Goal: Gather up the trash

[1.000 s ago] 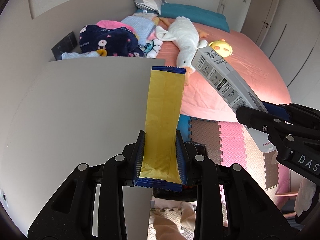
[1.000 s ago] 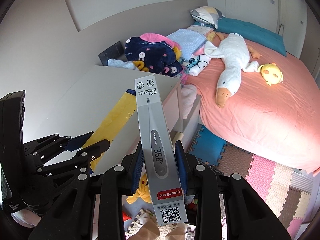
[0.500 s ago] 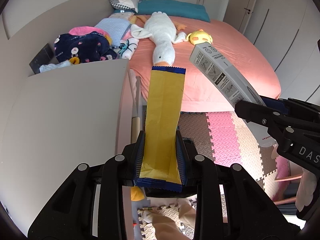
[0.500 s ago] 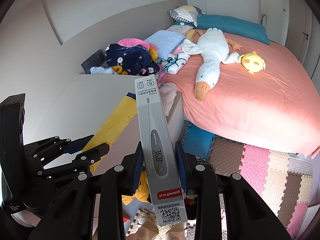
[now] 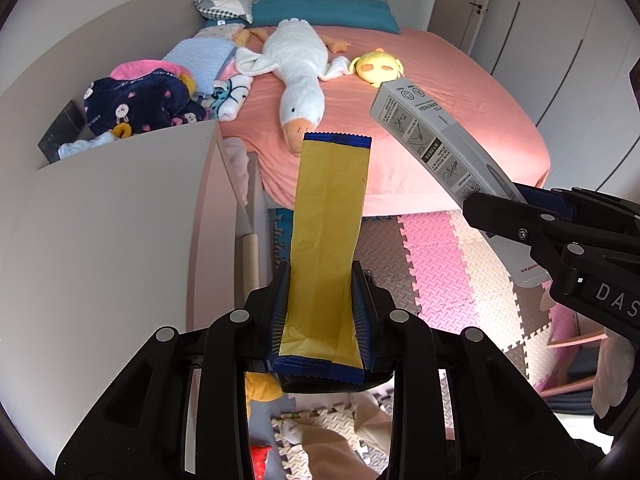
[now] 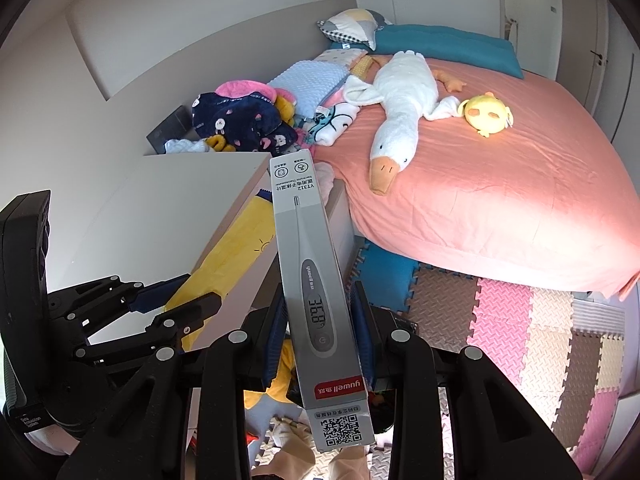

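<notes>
My left gripper (image 5: 320,312) is shut on a long yellow wrapper (image 5: 330,224) with dark blue ends, which sticks up and forward between the pads. My right gripper (image 6: 320,320) is shut on a grey thermometer box (image 6: 312,264) with a red band near its bottom. In the left wrist view the right gripper (image 5: 560,220) sits at the right edge with the box (image 5: 436,136) slanting up to the left. In the right wrist view the left gripper (image 6: 152,308) is low on the left with the yellow wrapper (image 6: 240,248) slanting up beside the box.
A white desk top (image 5: 100,232) lies to the left. A bed with a pink sheet (image 6: 500,184) carries a white goose plush (image 6: 396,92), a yellow plush (image 6: 486,112) and piled clothes (image 6: 240,120). Coloured foam floor mats (image 5: 440,264) lie below, with small clutter underneath the grippers.
Both grippers have swung to the right, off the desk top and toward the bed and floor mats. Each keeps its hold on its item.
</notes>
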Tool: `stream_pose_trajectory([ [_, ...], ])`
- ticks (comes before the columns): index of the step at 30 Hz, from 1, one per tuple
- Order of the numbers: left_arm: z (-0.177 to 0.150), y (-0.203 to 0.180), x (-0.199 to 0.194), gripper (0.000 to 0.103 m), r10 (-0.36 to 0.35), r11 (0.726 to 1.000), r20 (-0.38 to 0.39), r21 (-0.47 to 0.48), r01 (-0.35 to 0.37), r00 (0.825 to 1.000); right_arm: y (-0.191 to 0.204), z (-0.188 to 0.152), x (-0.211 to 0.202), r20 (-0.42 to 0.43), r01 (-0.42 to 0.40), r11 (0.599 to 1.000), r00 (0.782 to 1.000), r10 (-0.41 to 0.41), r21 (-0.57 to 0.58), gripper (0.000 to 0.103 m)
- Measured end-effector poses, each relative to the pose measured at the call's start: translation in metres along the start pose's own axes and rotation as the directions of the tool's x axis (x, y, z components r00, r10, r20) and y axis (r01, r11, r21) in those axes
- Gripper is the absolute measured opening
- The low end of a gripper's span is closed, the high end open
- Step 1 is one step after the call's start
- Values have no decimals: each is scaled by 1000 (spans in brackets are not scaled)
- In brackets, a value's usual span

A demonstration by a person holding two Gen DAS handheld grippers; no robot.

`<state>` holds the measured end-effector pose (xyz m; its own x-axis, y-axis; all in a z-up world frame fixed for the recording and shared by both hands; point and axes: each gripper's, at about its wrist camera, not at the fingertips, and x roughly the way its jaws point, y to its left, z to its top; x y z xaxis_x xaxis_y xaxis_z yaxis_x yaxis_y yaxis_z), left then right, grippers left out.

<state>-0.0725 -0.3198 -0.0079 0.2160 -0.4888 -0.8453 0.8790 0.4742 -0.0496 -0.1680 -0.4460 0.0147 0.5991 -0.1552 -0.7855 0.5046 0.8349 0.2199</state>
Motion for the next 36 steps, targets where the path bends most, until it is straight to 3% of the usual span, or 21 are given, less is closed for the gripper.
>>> stream_pose_trajectory([
  [4, -1, -1, 1, 31, -6, 1000, -9, -1, 6, 1000, -2, 1, -2, -5, -4, 1000, 1000, 4, 0, 35],
  [5, -1, 0, 1, 46, -5, 1000, -17, -2, 5, 1000, -2, 1, -3, -4, -3, 1000, 1000, 3, -1, 39],
  [6, -1, 2, 1, 80, 3, 1000, -21, -9, -3, 1000, -3, 1, -6, 5, 5, 1000, 1000, -5, 4, 57],
  [7, -1, 3, 1, 96, 20, 1000, -21, -19, -21, 1000, -5, 1, -10, 24, 18, 1000, 1000, -18, 11, 75],
  [11, -2, 10, -4, 96, 43, 998, 2, -56, -43, 999, -10, 3, -19, 67, 33, 999, 997, -35, 31, 81],
  [30, -6, 19, -14, 96, 67, 993, 29, -94, -64, 997, -8, 1, -19, 62, 27, 999, 998, -29, 21, 81],
  [36, -5, 23, -23, 96, 36, 994, 77, -107, -28, 996, -8, 0, -20, 68, 30, 999, 997, -31, 19, 81],
])
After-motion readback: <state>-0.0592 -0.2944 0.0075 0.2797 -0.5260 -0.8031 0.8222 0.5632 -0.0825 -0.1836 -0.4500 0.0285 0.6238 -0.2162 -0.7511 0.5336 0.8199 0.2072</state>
